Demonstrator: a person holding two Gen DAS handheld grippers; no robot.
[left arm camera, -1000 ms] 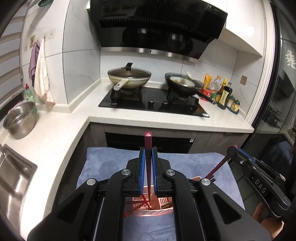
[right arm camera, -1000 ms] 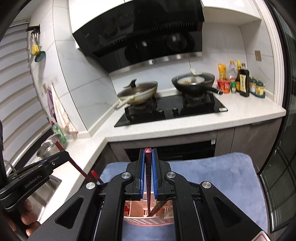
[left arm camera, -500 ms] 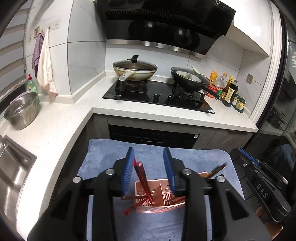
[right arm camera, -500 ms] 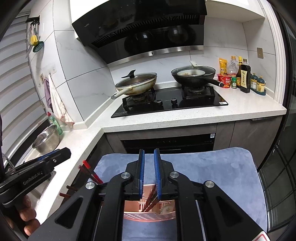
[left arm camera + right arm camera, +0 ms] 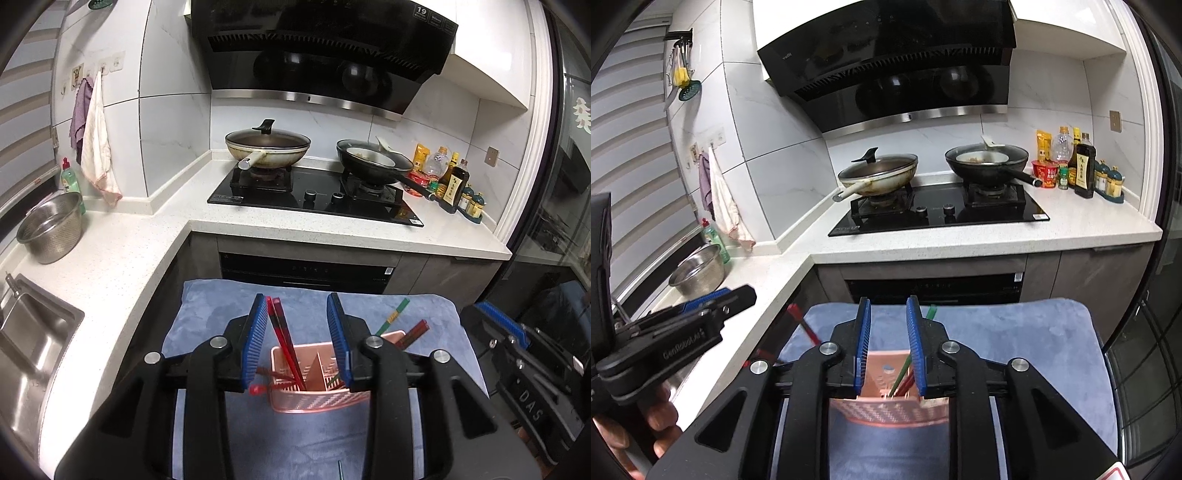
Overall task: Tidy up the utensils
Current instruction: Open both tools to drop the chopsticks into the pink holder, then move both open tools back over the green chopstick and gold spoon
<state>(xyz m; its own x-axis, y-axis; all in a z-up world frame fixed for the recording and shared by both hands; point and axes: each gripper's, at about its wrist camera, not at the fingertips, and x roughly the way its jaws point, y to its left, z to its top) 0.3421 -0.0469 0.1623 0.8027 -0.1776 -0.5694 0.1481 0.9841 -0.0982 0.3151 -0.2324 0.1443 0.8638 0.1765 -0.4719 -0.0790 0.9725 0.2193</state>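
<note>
A: Where is the utensil holder?
B: I see the pink holder point(image 5: 317, 384) on the blue mat point(image 5: 221, 306), red chopsticks point(image 5: 282, 339) standing inside.
A: Claws?
B: Left claw point(image 5: 297, 339) parted, gripping nothing; right claw point(image 5: 886, 345) just opening, empty.

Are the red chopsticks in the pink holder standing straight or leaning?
Leaning. The red chopsticks stand in the pink utensil holder, tops tilted left against the left gripper's open jaws.

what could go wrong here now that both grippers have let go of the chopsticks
The red chopsticks lean steeply against the left gripper's blue pad; pulling away could drag them out or tip the pink basket. The right gripper straddles the green chopstick and might snag it.
</note>
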